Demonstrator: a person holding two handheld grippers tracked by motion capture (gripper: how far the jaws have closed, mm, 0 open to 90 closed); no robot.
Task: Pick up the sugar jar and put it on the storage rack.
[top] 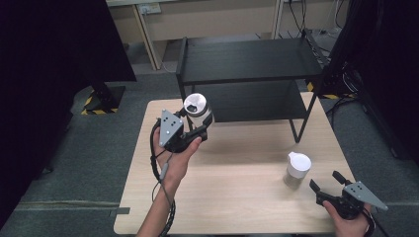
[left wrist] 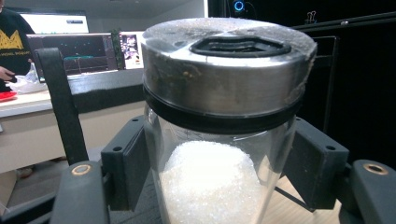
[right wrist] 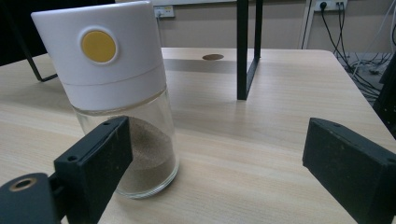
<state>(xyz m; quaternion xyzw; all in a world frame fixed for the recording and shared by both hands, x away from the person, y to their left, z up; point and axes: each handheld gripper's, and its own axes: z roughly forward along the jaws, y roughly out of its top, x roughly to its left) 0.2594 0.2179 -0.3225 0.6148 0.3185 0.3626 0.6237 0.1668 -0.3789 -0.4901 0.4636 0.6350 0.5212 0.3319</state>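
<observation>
A glass jar with a metal lid (top: 197, 109) and white grains inside hangs above the table's back left, with my left gripper (top: 200, 129) shut on its glass body. In the left gripper view the jar (left wrist: 219, 140) stands upright between the two black pads (left wrist: 128, 163), which press on its sides. A second jar with a white cap and brown powder (top: 297, 169) stands on the table at the front right. My right gripper (top: 327, 181) rests open just right of it. In the right gripper view this jar (right wrist: 126, 102) sits by the left pad (right wrist: 100, 154), apart from the right one.
A black two-level shelf (top: 247, 61) stands on the far side of the wooden table (top: 237, 197), its leg (right wrist: 247, 46) near the white-capped jar. Dark screens border the left and right sides. Cables lie on the floor at the back right.
</observation>
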